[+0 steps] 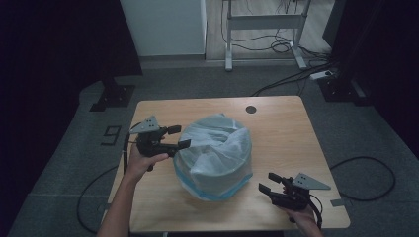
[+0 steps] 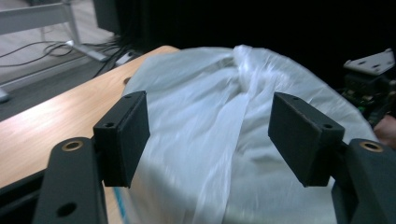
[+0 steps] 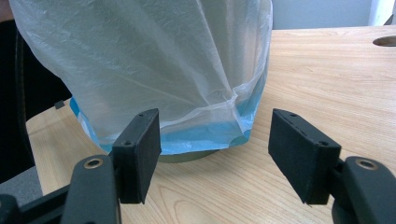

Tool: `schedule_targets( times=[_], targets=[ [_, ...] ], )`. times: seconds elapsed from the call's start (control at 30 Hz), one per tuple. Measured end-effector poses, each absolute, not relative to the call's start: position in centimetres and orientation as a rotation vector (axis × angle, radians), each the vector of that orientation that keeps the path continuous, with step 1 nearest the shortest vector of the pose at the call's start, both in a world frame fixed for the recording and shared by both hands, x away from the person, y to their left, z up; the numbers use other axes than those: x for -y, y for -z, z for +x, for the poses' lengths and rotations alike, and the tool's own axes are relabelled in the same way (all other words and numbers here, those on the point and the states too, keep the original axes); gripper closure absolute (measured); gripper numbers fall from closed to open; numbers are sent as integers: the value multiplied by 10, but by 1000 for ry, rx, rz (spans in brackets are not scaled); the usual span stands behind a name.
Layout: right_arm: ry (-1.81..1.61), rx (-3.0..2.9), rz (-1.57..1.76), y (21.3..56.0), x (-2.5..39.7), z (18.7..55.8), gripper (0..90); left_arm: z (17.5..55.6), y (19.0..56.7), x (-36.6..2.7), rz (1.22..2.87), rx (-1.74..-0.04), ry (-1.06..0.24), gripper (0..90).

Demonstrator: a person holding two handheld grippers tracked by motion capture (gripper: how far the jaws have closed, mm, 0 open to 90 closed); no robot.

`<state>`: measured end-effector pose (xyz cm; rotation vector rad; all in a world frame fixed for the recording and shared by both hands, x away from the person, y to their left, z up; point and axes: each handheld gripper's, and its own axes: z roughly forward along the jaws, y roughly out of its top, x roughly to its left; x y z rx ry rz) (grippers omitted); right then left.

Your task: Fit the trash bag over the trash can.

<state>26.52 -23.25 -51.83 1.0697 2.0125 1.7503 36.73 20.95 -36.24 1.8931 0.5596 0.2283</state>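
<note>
A round bin (image 1: 213, 157) lined with a translucent white plastic bag (image 1: 217, 143) with a blue edge stands in the middle of the wooden table (image 1: 276, 128). My left gripper (image 1: 178, 137) is open at the bin's left side, near the rim, its jaws pointing at the bag (image 2: 210, 135). My right gripper (image 1: 269, 181) rests open near the table's front right, a short way from the bin's base. In the right gripper view the bag (image 3: 154, 65) hangs over the bin down to the blue band (image 3: 196, 135), with nothing between the jaws.
A round cable hole (image 1: 251, 109) sits near the table's far edge. Cables (image 1: 276, 47) and a white desk frame (image 1: 264, 22) lie on the floor beyond. A black stand base (image 1: 112, 96) is at the far left on the floor.
</note>
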Motion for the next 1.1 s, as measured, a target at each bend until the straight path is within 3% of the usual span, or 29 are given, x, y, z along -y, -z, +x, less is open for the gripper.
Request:
schedule_targets(
  times=[0.47,1.1],
  targets=[
    [-1717,-2051,1064,522,227,263,338,393,347,-176,1998,-487,-180,335],
    [-1707,-2064,1079,526,226,260,340,410,359,-116,2463,-436,-176,472]
  ],
)
